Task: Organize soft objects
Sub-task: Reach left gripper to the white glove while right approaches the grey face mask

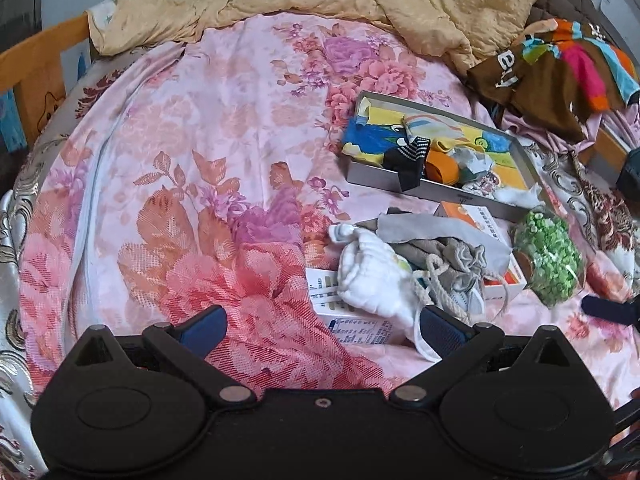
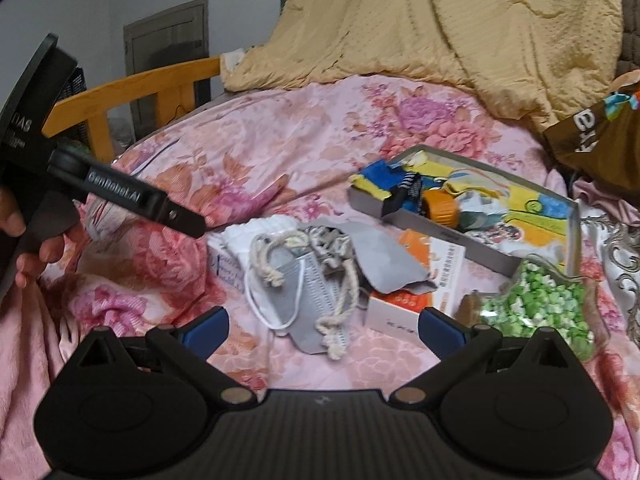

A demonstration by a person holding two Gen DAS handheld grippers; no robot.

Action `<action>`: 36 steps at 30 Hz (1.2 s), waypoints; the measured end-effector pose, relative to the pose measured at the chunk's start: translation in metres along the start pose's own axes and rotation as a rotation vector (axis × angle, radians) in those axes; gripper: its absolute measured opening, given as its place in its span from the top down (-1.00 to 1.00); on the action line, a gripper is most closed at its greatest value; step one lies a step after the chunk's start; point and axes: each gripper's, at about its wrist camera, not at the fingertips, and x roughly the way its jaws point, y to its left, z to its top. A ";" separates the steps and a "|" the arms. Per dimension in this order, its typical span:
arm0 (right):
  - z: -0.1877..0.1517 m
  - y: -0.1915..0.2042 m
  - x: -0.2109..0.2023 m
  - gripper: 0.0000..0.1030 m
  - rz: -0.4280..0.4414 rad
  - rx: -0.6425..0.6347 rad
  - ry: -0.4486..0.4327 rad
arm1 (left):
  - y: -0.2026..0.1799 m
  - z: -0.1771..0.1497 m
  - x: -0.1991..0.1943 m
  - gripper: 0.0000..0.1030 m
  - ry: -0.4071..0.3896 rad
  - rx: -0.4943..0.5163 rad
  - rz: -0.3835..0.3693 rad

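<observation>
Your right gripper (image 2: 322, 330) is spread wide and holds nothing, and the grey face mask (image 2: 308, 296) with its rope cord lies just ahead of it at lower centre of the right wrist view, long axis running away toward the upper left; this hand looks the nearer one. Your left gripper (image 1: 320, 326) is equally wide and empty, with the white cloth bundle (image 1: 372, 276) toward its right finger. Upper right, the shallow grey box (image 2: 436, 236) already holds socks and colourful cloths.

Bare bedspread (image 1: 208, 152) left of clutter (image 1: 420, 276)
</observation>
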 end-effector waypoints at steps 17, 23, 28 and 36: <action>0.003 0.007 0.027 -0.67 0.073 0.034 0.021 | 0.001 0.010 0.016 -0.98 -0.029 -0.052 -0.077; 0.003 0.011 0.037 -0.57 0.062 -0.004 0.026 | -0.003 0.009 0.018 -0.94 -0.027 -0.053 -0.151; 0.000 0.016 0.049 -0.49 0.045 -0.046 0.039 | -0.010 0.009 0.028 -0.86 -0.003 -0.013 -0.170; 0.001 0.016 0.061 -0.30 0.018 -0.052 0.023 | -0.005 0.008 0.048 -0.57 0.080 -0.064 -0.221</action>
